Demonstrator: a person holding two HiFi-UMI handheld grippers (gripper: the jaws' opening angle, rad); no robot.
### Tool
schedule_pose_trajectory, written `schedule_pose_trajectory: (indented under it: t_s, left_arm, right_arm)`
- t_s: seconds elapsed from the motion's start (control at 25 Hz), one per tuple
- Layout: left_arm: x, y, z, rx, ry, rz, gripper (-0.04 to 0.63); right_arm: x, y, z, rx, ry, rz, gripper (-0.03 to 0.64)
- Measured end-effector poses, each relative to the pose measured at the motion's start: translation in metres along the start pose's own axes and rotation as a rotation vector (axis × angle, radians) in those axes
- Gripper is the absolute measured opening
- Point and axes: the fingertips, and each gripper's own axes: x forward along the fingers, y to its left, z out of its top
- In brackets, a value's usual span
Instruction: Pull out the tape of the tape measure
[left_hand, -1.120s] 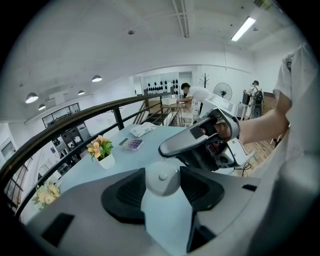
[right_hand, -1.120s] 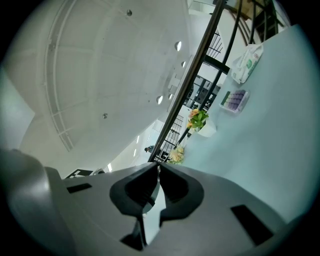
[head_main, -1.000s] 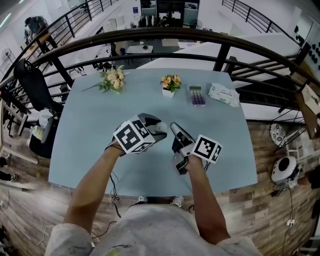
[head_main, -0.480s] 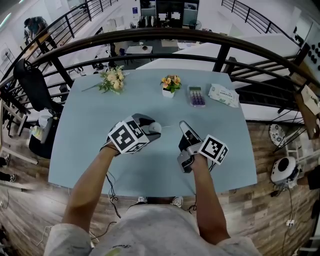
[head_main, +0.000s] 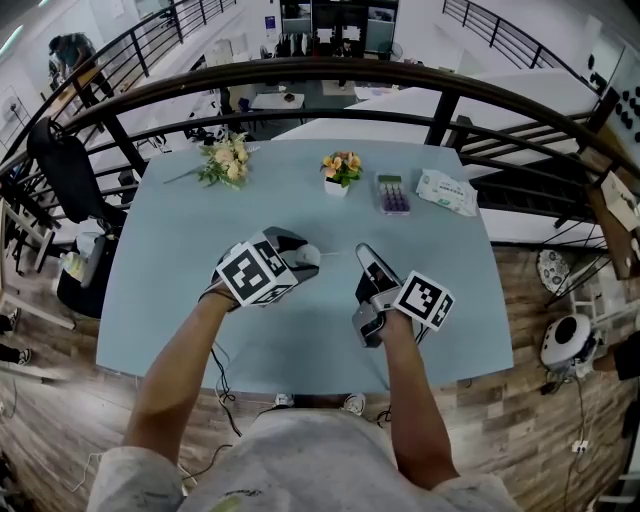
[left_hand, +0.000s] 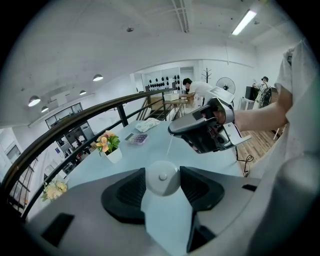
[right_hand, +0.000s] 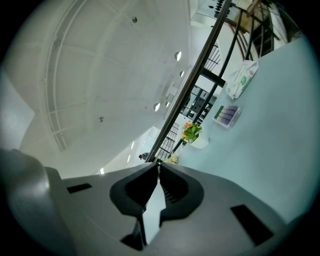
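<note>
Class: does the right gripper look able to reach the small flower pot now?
Probably not as is: bare table lies between right gripper and flower pot, but its jaws pinch the tape, drawn from the tape measure held by the left gripper.

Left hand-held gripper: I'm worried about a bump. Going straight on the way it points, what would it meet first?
Probably the bare table, its gripped tape measure touching first, close beside the right hand-held gripper; depth is unclear, so it might brush that instead.
</note>
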Motion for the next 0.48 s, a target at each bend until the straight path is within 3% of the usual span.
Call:
schedule_pose_trajectory:
  t_s: [0.48]
  left_arm:
    - [-0.0045, -0.0034, -0.0018, 0.01, 0.007, 0.006, 0.215]
  right_arm:
    - [-0.001, 0.003, -0.0009, -0.021, 0.004, -0.012, 0.019]
